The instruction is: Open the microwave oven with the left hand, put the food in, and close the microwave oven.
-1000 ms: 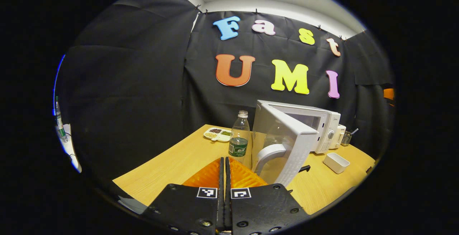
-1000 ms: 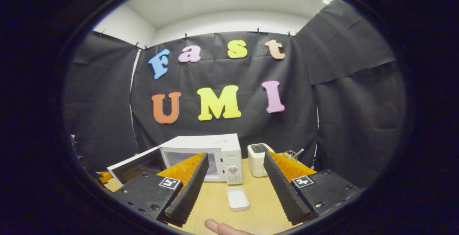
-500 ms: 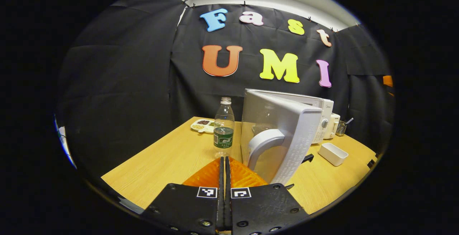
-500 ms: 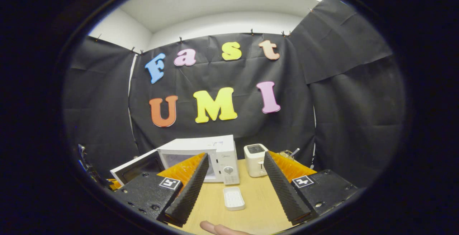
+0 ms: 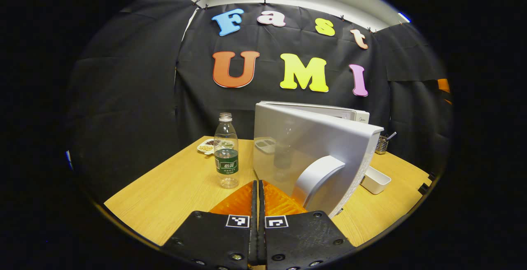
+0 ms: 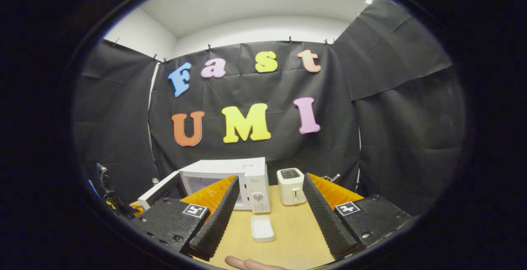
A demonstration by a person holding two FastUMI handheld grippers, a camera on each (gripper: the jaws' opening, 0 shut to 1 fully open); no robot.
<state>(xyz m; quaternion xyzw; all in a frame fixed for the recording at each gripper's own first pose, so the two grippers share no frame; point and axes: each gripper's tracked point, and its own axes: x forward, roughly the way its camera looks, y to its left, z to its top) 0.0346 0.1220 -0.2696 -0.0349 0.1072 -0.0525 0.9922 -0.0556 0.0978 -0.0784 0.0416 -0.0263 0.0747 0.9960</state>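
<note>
With the left gripper (image 5: 258,187) pressed closed on nothing just beside the half-swung microwave door (image 5: 306,146) and the right gripper (image 6: 267,204) spread wide and empty above the white food dish (image 6: 262,228) near the table's front edge, the risk is the door — pushed shut now, it would close before the food is in.

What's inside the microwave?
The microwave has its door swung open. The right tongs cover part of the cavity; the part showing looks bare. The rest is hidden.
</note>
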